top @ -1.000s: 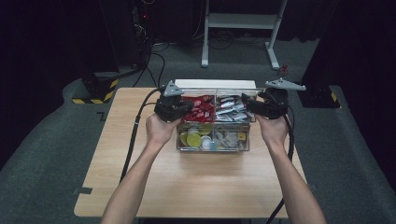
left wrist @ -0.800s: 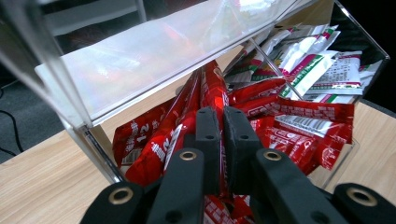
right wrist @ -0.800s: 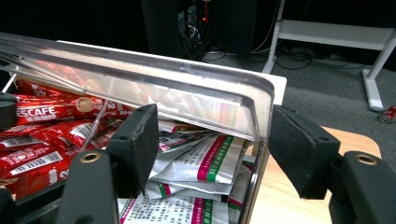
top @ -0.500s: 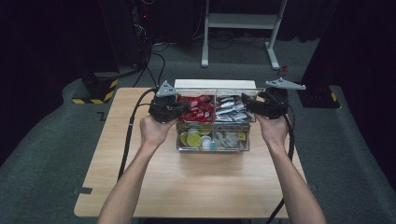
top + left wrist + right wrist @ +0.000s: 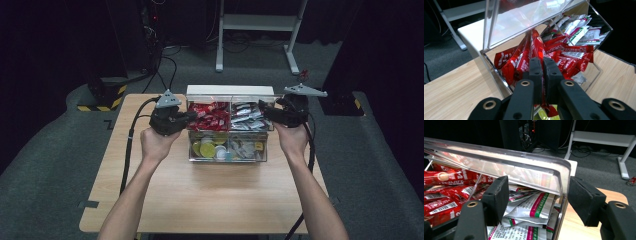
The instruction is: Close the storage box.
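A clear four-compartment box (image 5: 227,159) stands on the wooden table (image 5: 210,200) with its lid (image 5: 230,90) raised at the back. Red packets (image 5: 210,116) fill the back left compartment and white-and-silver packets (image 5: 247,116) the back right. My left gripper (image 5: 192,116) reaches in at the box's left edge. Its jaws (image 5: 542,65) are pressed together on a long red packet (image 5: 536,47) that runs up from between them. My right gripper (image 5: 264,111) is at the box's right end. Its jaws (image 5: 539,183) stand apart on either side of the lid's corner (image 5: 562,173) and the right wall.
The front compartments hold yellow-green round pieces (image 5: 207,148) and small mixed items (image 5: 245,148). Behind the table a white frame (image 5: 260,22) and cables (image 5: 165,55) lie on the dark floor. Bare tabletop lies in front of the box and to its left.
My left gripper has drawn a little to the left, toward the box's left edge, staying shut. The right gripper and the box have not moved.
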The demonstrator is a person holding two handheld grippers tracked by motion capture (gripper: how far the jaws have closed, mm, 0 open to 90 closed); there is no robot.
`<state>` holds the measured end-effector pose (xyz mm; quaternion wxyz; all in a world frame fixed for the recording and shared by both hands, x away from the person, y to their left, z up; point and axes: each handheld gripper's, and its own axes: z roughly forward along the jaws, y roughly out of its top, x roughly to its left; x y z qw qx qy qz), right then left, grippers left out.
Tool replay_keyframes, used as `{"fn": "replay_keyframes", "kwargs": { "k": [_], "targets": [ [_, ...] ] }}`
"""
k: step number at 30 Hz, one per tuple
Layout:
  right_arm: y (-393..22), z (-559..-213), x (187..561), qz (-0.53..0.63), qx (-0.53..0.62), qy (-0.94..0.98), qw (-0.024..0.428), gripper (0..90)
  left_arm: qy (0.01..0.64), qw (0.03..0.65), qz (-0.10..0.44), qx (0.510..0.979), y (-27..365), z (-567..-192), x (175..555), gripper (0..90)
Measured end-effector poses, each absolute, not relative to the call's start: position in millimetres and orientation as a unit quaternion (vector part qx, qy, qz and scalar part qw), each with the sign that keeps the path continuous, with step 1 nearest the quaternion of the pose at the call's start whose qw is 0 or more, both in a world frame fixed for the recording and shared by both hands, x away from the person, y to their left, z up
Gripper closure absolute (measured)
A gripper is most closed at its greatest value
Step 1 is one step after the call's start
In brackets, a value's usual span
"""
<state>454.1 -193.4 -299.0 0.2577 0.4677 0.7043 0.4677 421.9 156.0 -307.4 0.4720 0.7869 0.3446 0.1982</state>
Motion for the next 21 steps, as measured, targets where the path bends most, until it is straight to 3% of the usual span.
{"fn": "replay_keyframes", "kwargs": {
  "k": [21],
  "targets": [
    [-192, -298, 454, 0.462, 0.469, 0.707, 0.26, 34.2, 0.34, 0.49, 0.192, 0.78, 173, -307, 402, 86.6]
  ]
}}
